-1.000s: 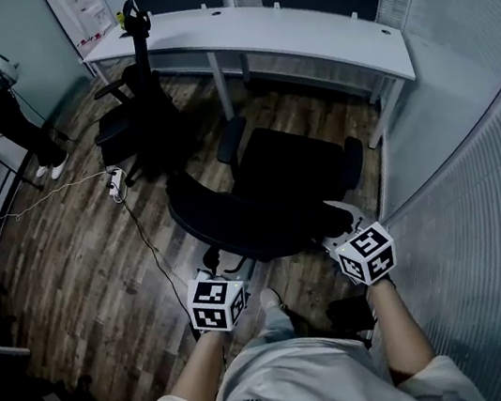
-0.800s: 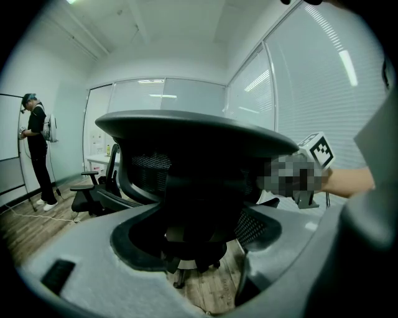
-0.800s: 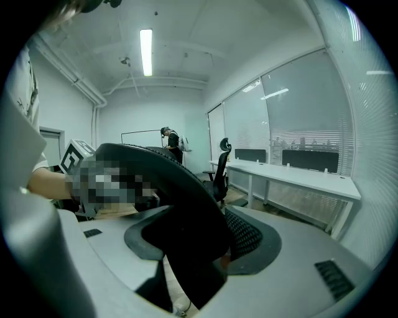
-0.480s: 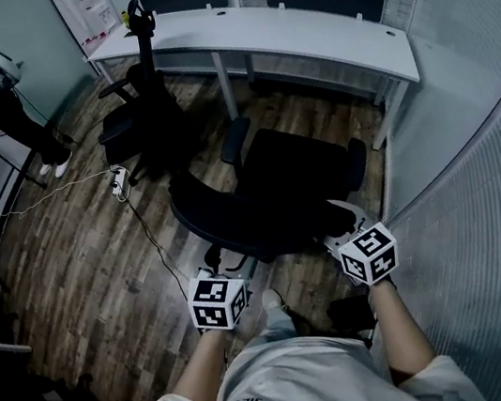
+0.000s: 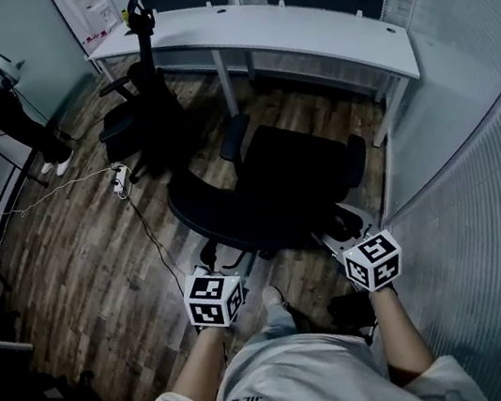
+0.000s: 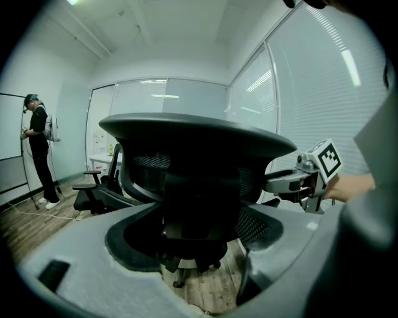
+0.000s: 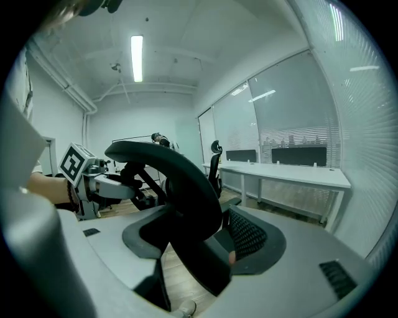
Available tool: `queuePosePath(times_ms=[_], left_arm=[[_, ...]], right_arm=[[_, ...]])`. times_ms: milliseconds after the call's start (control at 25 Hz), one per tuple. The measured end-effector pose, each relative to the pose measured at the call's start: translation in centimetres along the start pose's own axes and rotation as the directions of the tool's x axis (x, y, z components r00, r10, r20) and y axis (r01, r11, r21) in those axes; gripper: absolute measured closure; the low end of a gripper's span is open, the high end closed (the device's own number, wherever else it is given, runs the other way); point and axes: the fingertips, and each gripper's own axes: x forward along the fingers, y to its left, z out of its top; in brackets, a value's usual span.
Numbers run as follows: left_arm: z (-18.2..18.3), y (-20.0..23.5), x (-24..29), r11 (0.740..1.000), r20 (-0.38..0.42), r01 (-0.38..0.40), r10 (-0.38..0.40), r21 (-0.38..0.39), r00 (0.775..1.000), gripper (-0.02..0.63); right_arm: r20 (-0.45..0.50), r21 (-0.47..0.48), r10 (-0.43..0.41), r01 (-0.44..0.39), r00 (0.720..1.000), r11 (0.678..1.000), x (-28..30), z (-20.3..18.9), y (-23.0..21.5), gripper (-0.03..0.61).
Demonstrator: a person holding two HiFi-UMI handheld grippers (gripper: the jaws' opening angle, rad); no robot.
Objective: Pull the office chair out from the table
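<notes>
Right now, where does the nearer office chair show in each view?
Head view: nearer office chair at centre, clear of the white table.
Left gripper view: centre, its back seen from behind.
Right gripper view: centre-left, its back seen edge-on.
Shared landmark: the second office chair by the table.

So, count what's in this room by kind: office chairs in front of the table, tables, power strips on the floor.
Black office chairs: 2
White table: 1
Power strip: 1
Total: 4
</notes>
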Motion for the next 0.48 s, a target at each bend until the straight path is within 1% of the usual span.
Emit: queuePosePath(times_ms=[120,320,480], left_arm=[[-0.8,0.1,-0.7,1.0,-0.008,-0.016,0.016,-0.018,1.0,0.266],[-2.4,-0.2,-2.0,0.999,-0.033,-0.029,0.028,-0.045,0.999,0.268],[-3.1,-0.7,-3.6,0.997,-0.037,-0.052,0.05,-0.049,0.998,0.281]], right_arm=[[0.001,0.006,-0.006,0.006,1.0,1.0,-0.8,-0.4,0.3,0.338],[0.0,0.011,0.017,-0.017,1.0,1.0,-1.8,-1.5,1.3,0.348],[0.003,0.019,0.025,-0.025,1.0,0.999,-2.9,-2.3,2.3,0.46]])
